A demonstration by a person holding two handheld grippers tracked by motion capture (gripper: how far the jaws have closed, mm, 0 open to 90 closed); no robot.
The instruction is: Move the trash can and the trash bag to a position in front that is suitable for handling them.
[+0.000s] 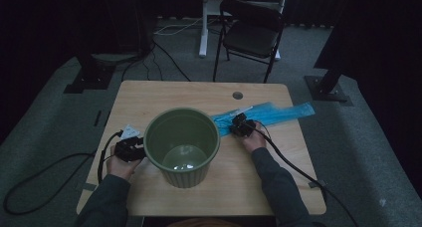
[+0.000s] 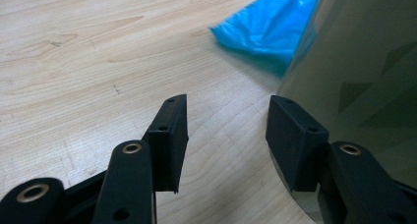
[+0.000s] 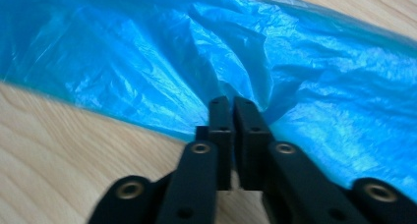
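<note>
Your right gripper (image 3: 232, 108) is clamped on the bag (image 3: 147, 52), a thin, glossy blue plastic film, creased and translucent. In the right gripper view the two black jaws meet flat against each other, and the film puckers into radiating folds where they pinch its near edge. In the high view the bag (image 1: 278, 113) lies as a long flat strip on the table (image 1: 164, 95), running from the pot's 1 o'clock side out toward the table's 3 o'clock edge; your right gripper (image 1: 242, 125) sits on its pot-side end.

Your left gripper (image 2: 226, 130) is released: its jaws stand wide apart with bare table between them and nothing gripped. The right-hand pad in that view lies just beside the pot (image 2: 364, 76) wall; whether it touches cannot be told. In the high view the left gripper (image 1: 130, 148) rests at the pot's 9 o'clock.

The pot (image 1: 181, 145) is a round, olive-green plastic container with a rolled rim, a smooth inside and fine vertical ribs on its tapered outer wall. It stands upright at the table's centre, between your two grippers.

The table is pale wood-grain laminate, rounded at the corners, with a cable hole (image 1: 238, 95) at 12 o'clock. A black folding chair (image 1: 251, 33) stands beyond it on grey carpet. A black cable (image 1: 293, 167) trails from the right gripper across the table toward 5 o'clock.
</note>
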